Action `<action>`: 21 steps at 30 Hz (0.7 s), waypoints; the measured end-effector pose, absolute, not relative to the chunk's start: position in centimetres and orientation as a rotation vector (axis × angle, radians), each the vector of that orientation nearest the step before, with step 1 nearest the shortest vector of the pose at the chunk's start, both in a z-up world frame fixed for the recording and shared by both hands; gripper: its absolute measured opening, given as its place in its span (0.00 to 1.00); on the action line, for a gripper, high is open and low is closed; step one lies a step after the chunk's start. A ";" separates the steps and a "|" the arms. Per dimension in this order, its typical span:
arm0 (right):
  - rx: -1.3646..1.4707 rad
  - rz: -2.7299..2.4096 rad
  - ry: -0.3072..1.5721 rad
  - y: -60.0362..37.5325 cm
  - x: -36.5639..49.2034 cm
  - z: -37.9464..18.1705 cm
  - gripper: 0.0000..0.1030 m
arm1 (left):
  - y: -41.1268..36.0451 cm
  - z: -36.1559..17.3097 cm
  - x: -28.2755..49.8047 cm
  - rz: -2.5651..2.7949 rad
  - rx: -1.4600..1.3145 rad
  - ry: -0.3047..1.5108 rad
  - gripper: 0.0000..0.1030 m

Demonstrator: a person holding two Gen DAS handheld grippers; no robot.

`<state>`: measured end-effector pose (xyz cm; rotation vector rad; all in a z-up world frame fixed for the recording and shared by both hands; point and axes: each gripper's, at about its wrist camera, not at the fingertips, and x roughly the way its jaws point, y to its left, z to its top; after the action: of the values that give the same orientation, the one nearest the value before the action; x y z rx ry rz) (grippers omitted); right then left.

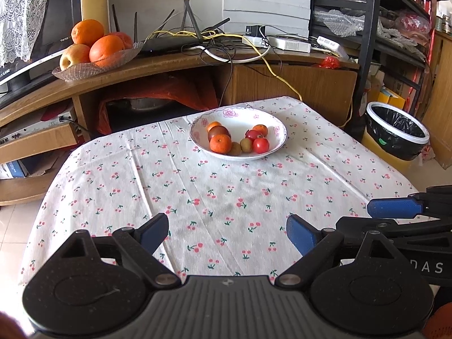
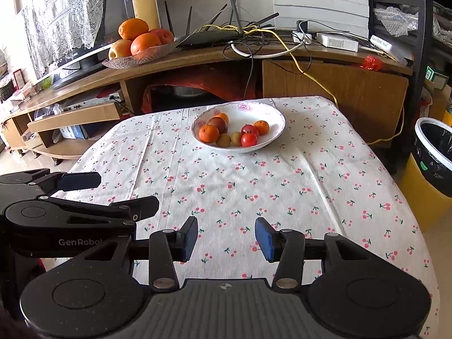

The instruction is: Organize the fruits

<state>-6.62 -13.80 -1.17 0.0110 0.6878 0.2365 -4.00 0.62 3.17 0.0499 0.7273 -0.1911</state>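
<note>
A white flowered bowl [image 1: 243, 120] [image 2: 248, 115] stands at the far middle of the table with the cherry-print cloth [image 1: 226, 192]. It holds tangerines [image 1: 220, 143], red tomatoes [image 1: 261, 145], two kiwis [image 1: 246, 145] and a dark red fruit [image 1: 219, 132]. My left gripper [image 1: 227, 231] hovers open over the near part of the cloth with nothing between its blue pads. Just to its right, my right gripper [image 2: 226, 236] is also open and empty. Each gripper shows from the side in the other's view: the right gripper [image 1: 375, 216] and the left gripper [image 2: 113, 193].
A glass dish [image 1: 70, 72] [image 2: 118, 62] of oranges and an apple sits on the wooden TV stand behind the table, beside a router [image 1: 169, 45] and tangled cables. A bin with a black liner [image 1: 395, 130] [image 2: 435, 152] stands on the floor at the right.
</note>
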 end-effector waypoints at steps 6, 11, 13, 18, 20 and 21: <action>0.017 0.236 0.697 -13.8 -7.2 -1.3 0.41 | 0.6 3.1 -4.7 -0.191 0.051 0.735 0.95; 0.021 0.237 0.710 -13.7 -7.8 -1.6 0.41 | 0.5 2.9 -5.1 -0.195 0.055 0.751 0.95; 0.021 0.238 0.714 -13.7 -8.1 -1.7 0.41 | 0.5 2.8 -5.3 -0.196 0.050 0.761 0.95; 0.021 0.240 0.723 -13.6 -8.5 -1.9 0.41 | 0.6 2.5 -5.9 -0.191 0.046 0.778 0.95; 0.021 0.241 0.727 -13.6 -8.6 -2.0 0.41 | 0.6 2.4 -6.0 -0.189 0.044 0.784 0.95; 0.020 0.241 0.730 -13.5 -8.6 -2.1 0.41 | 0.7 2.3 -6.1 -0.188 0.040 0.790 0.95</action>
<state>-8.63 -13.54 -2.05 0.0203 0.7297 0.2410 -6.10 0.66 2.31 0.0399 0.7898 -0.1881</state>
